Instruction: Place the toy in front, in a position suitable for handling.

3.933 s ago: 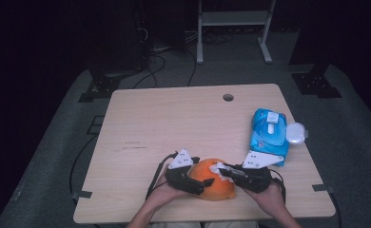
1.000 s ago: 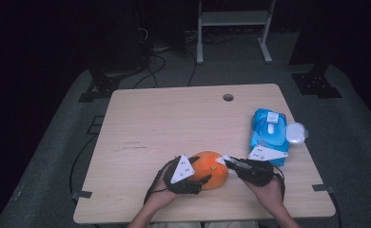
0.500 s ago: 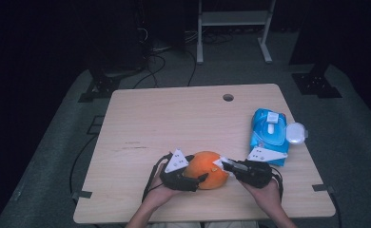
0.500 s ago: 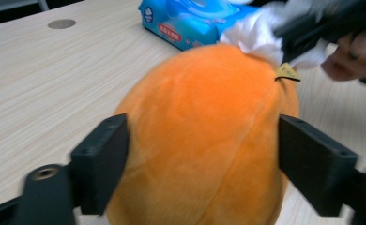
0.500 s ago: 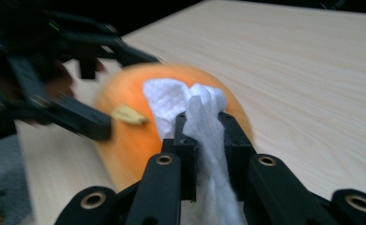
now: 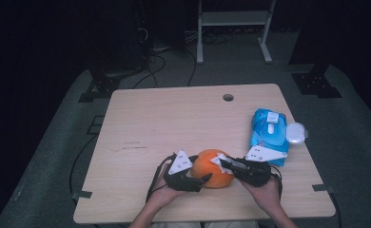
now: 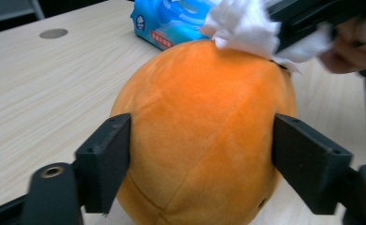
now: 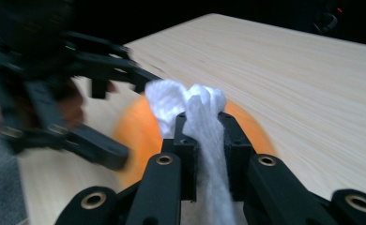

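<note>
While the orange plush ball (image 6: 213,167) is resting at the near edge of the desk (image 6: 174,118), between the two hands, a wiping step is judged to be in hand.

Item, left tool (image 7: 200,154): its jaws are being kept on either side of the ball's widest part, both pads touching the plush with little sign of denting; they have just been opening and then easing back a little, with the ball between them. The ball is being steadied from the left.

Item, right tool (image 8: 204,140): its jaws are being held together, clamped on a wad of white tissue (image 8: 190,105). The wad is being pressed onto the top right of the ball (image 7: 247,28).

Item, blue wipes pack (image 6: 268,130): lying flat at the right of the desk, just beyond the right hand, with a white round lid (image 6: 296,133) beside it.

Next move, as judged: the tissue is to be drawn across a fresh patch of plush while the left tool is holding firm, or the ball is to be turned so that an unwiped side is being presented. A light press is called for, since the soft ball could be rolling out of the loose hold.
</note>
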Action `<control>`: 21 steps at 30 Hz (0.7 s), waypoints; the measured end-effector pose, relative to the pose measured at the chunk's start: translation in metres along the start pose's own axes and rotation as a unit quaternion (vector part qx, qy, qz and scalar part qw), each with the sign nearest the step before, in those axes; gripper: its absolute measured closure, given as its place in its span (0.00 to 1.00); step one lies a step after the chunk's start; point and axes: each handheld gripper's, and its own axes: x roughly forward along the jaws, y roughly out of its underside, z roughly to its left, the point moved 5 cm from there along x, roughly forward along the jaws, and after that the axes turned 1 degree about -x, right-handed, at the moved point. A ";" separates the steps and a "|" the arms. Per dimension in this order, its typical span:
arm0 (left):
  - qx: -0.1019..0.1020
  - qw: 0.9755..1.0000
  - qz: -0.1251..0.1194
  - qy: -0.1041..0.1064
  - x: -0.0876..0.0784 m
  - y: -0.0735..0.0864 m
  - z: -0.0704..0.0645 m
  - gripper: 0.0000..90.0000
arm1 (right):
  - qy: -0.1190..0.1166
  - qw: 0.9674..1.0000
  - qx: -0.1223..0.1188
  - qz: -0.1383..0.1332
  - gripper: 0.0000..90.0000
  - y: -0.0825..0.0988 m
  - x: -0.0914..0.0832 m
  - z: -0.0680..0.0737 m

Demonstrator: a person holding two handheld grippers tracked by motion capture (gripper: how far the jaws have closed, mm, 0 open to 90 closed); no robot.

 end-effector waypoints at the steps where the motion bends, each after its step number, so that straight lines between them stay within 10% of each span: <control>1: 0.006 1.000 -0.002 -0.001 0.000 -0.002 -0.002 0.32 | -0.012 1.000 -0.011 -0.006 0.88 -0.003 0.000 0.006; 5: 0.007 1.000 -0.007 0.010 -0.003 -0.005 -0.006 0.29 | 0.006 0.999 -0.050 0.010 0.88 -0.006 0.002 0.011; 11: -0.061 0.998 -0.006 0.023 0.003 -0.002 0.002 0.21 | 0.018 1.000 -0.010 0.015 0.88 0.003 -0.011 -0.008; 15: 0.007 1.000 -0.003 0.011 0.002 -0.008 -0.009 0.33 | 0.007 0.999 -0.048 0.013 0.88 -0.008 -0.002 0.011; 19: 0.000 1.000 -0.009 0.021 -0.001 -0.007 -0.005 0.32 | 0.016 0.999 -0.043 0.019 0.88 -0.011 -0.003 0.004; 21: -0.044 0.999 -0.013 0.004 -0.002 -0.005 0.005 0.20 | 0.040 0.999 -0.019 0.025 0.88 -0.003 -0.009 -0.012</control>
